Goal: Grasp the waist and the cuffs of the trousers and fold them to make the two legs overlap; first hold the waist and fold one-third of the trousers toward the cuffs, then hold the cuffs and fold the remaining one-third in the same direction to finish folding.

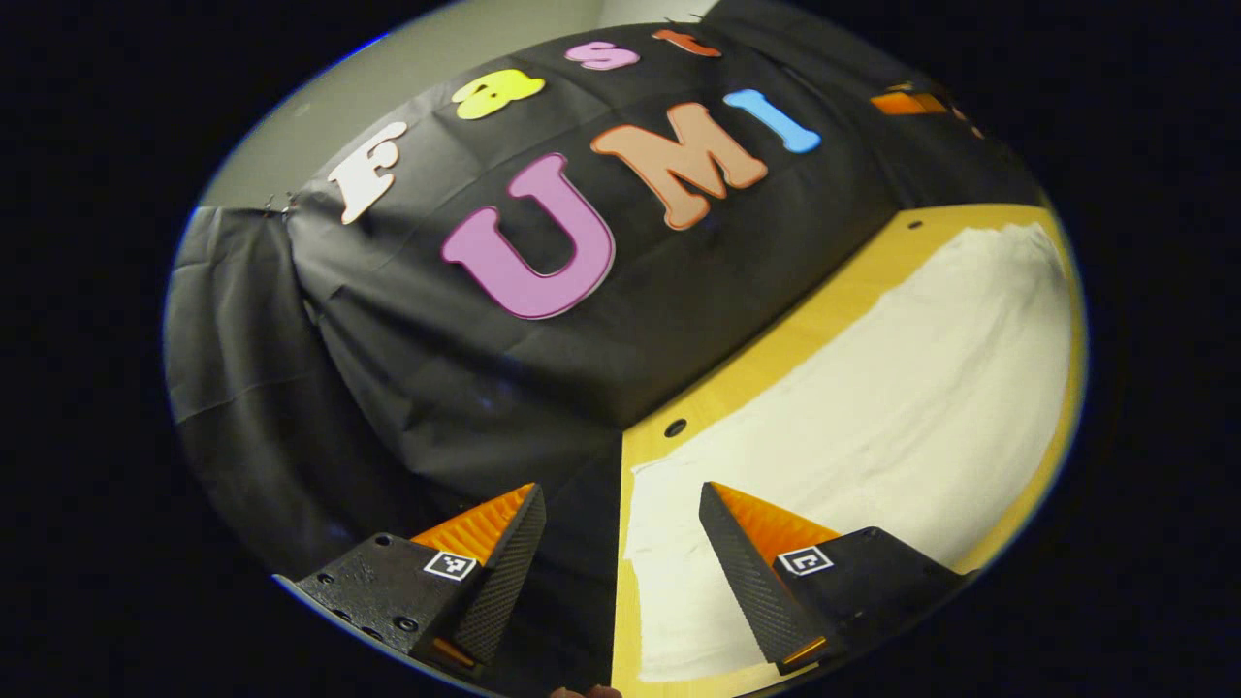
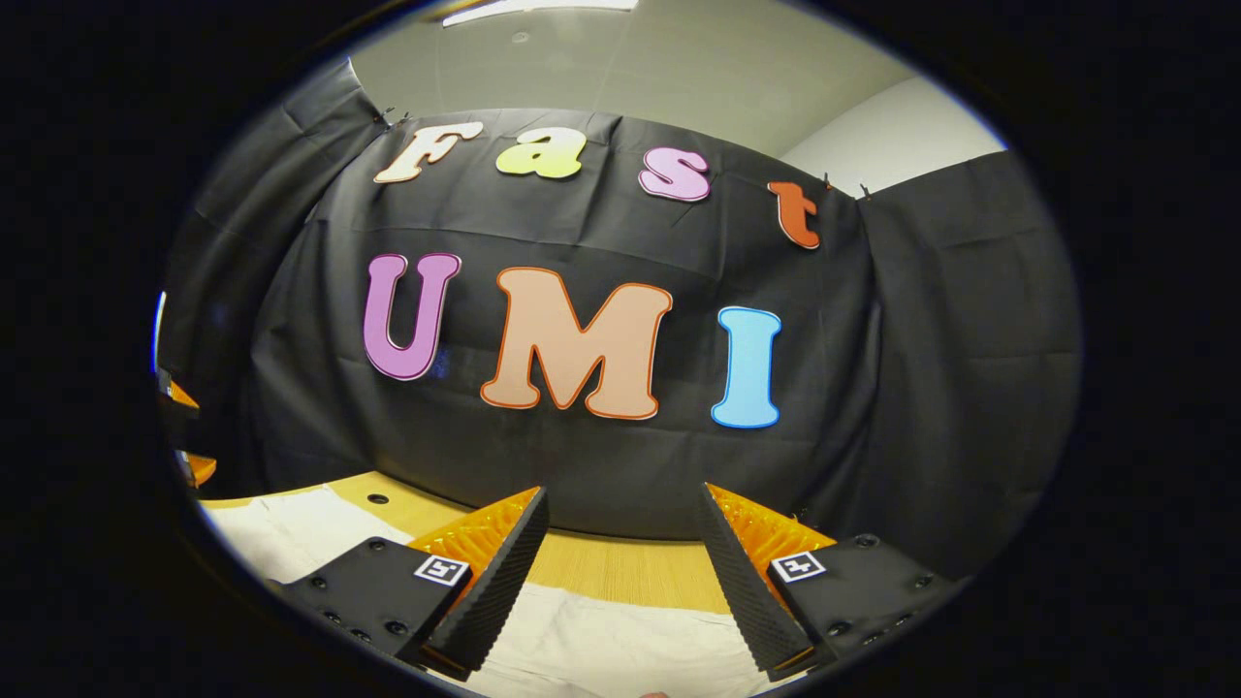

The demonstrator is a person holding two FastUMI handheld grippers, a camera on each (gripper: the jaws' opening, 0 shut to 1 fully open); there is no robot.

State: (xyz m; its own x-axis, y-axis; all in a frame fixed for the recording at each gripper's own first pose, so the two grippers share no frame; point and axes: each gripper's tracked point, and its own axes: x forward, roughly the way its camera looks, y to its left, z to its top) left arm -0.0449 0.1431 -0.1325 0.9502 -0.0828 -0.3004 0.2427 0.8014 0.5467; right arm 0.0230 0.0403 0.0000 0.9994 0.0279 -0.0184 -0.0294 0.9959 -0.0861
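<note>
On the wooden worktop (image 1: 776,349), the cream trousers (image 1: 902,407) lie spread flat | left gripper (image 1: 620,504): fingers spread apart, pinching nothing, raised over the trousers' near corner at the worktop's edge | right gripper (image 2: 620,509): fingers spread, nothing between them, above the trousers (image 2: 601,645), facing the booth's black cloth wall (image 2: 921,388)

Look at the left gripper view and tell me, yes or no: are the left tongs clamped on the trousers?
No. The left tongs stand open with nothing between them, above the pale trousers spread flat on the wooden table.
</note>
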